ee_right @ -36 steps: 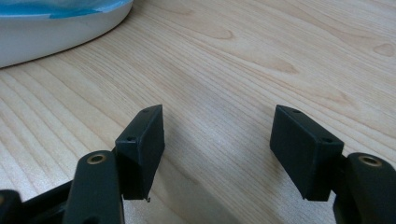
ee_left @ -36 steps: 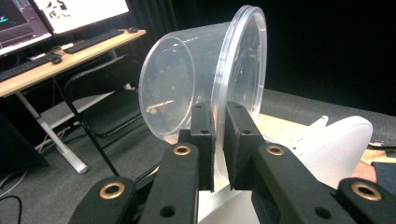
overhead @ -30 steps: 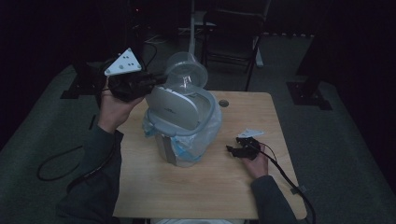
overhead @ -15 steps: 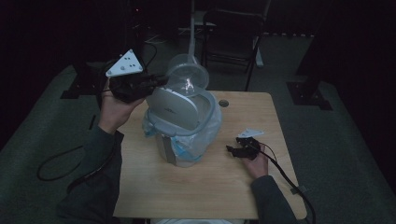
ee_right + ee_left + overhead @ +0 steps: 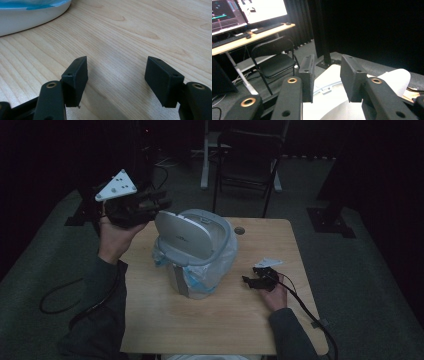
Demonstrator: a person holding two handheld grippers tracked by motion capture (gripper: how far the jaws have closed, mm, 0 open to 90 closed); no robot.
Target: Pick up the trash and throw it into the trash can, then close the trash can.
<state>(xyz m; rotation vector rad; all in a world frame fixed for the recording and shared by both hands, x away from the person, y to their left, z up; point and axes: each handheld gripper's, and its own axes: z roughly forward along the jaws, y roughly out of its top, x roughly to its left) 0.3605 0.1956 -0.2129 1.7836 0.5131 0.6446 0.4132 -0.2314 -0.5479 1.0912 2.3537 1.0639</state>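
At the left of the high view, the left hand-held gripper (image 5: 159, 200) is held raised at the rear left of the bin (image 5: 196, 255), its tips close to the top edge of the lid (image 5: 184, 236), which is tilted up on edge over the bin's opening. In the left gripper view, the jaws are seen spread, with the white lid (image 5: 332, 105) lying below and between them but not clamped; whether any contact is made cannot be told. The bin stands near the middle of the surface (image 5: 165, 330), and a clear bag with blue trim (image 5: 206, 277) is draped over its rim. It is judged that the lid is being handled, and that the step is best done by closing the jaws squarely on the lid's edge before any swing, and by moving the lid slowly so that the bag is not dragged. At the right, the right hand-held gripper (image 5: 252, 280) is rested low on the surface just beside the bin's base, its jaws spread wide and empty; it could well be used to steady the bin.
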